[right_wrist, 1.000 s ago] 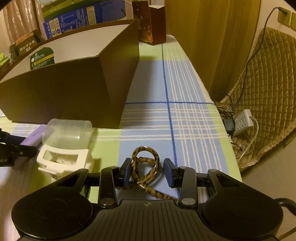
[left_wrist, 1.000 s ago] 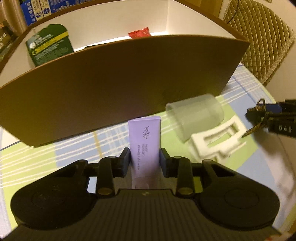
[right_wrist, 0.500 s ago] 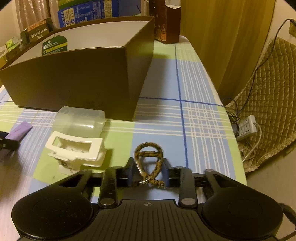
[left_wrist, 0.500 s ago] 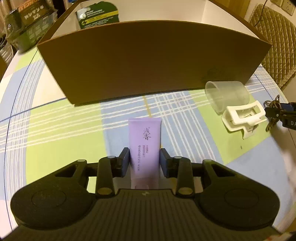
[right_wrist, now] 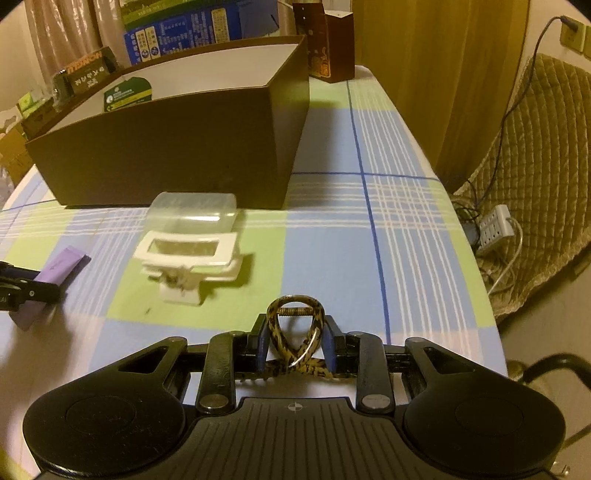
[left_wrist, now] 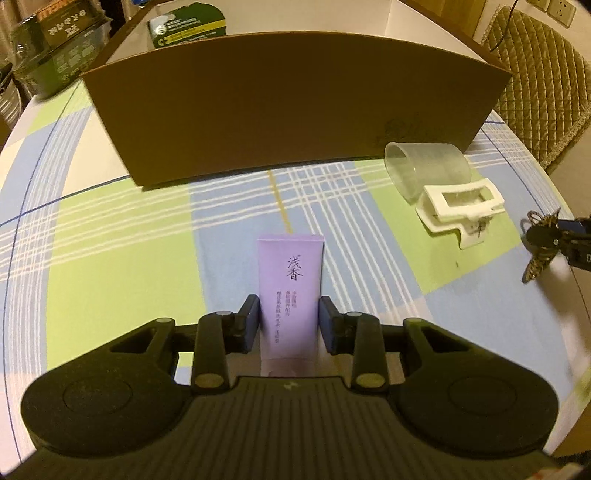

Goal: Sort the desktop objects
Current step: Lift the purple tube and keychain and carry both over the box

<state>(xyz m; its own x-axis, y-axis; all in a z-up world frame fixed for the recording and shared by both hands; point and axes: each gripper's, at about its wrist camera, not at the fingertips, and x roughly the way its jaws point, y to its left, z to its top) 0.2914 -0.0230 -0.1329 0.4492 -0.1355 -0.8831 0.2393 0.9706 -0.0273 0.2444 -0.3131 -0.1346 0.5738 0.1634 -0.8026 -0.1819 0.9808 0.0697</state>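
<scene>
My left gripper point(left_wrist: 289, 317) is shut on a purple tube point(left_wrist: 290, 291) with dark lettering, held above the checked tablecloth in front of the brown box point(left_wrist: 295, 107). The tube also shows in the right wrist view point(right_wrist: 55, 275), at the far left. My right gripper point(right_wrist: 295, 341) is shut on a leopard-pattern hair clip point(right_wrist: 295, 339), which also shows at the right edge of the left wrist view point(left_wrist: 539, 254). A clear plastic cup point(left_wrist: 428, 170) lies on its side beside a white hair claw point(left_wrist: 461, 206), both near the box's right corner.
The brown box point(right_wrist: 166, 147) has white inner walls and holds a green packet point(right_wrist: 127, 94). Boxes and packets point(right_wrist: 199, 26) stand behind it. A quilted chair point(right_wrist: 543, 166) and a power strip point(right_wrist: 495, 229) lie off the table's right edge.
Both grippers have pulled back and risen from the box, each still holding its object. The right gripper's jaws closed tighter on the hair clip.
</scene>
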